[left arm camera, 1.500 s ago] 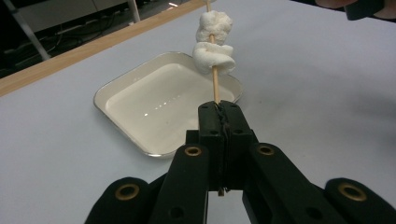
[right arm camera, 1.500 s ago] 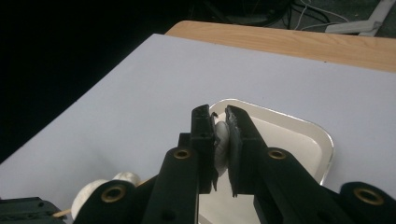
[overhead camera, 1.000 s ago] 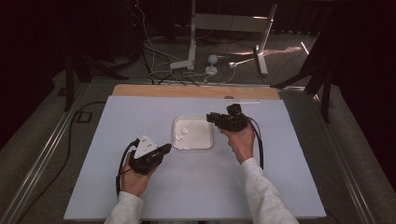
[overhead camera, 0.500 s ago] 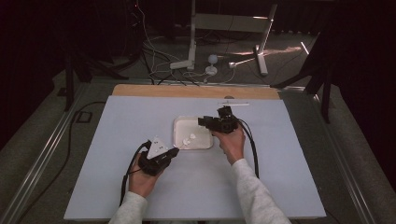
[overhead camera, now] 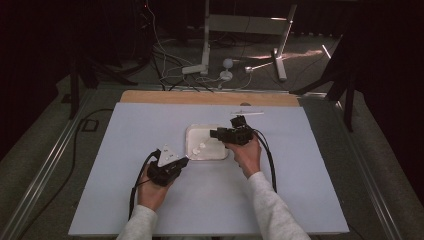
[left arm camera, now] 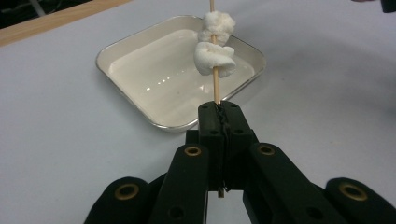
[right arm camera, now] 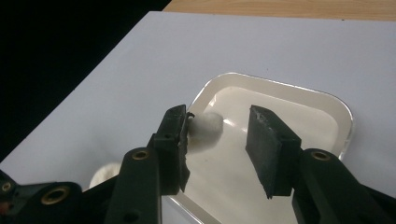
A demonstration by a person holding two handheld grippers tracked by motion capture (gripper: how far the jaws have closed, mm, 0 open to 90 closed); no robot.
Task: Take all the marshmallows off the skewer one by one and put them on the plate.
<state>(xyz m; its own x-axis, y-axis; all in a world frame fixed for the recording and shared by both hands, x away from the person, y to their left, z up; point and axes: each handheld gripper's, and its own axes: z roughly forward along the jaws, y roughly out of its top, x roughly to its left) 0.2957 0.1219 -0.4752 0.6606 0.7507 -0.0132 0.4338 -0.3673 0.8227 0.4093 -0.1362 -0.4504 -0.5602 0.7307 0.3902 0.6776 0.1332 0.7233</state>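
Nearest to me, my left gripper [left arm camera: 219, 116] has its jaws pressed together on a thin wooden skewer [left arm camera: 215, 86], which stands up from between the pads over the near edge of the tray. Two marshmallows [left arm camera: 214, 58] are threaded on that stick, one above the other, and in the high view they hang just over the tray's near left part [overhead camera: 199, 148].

My right gripper [right arm camera: 217, 140] comes in over the tray's right rim with its jaws spread; they have just been opening. The upper marshmallow [right arm camera: 205, 130] sits against the left pad, well clear of the right one, so nothing is pinched there.

The white metal tray [overhead camera: 192, 132] lies in the middle of the pale board [overhead camera: 125, 150] that covers the table. Past the board's far edge runs a strip of bare wood [overhead camera: 165, 97]. Beyond that, on the floor, stands a light stand's base [overhead camera: 277, 62] with loose cables [overhead camera: 170, 65] around it.
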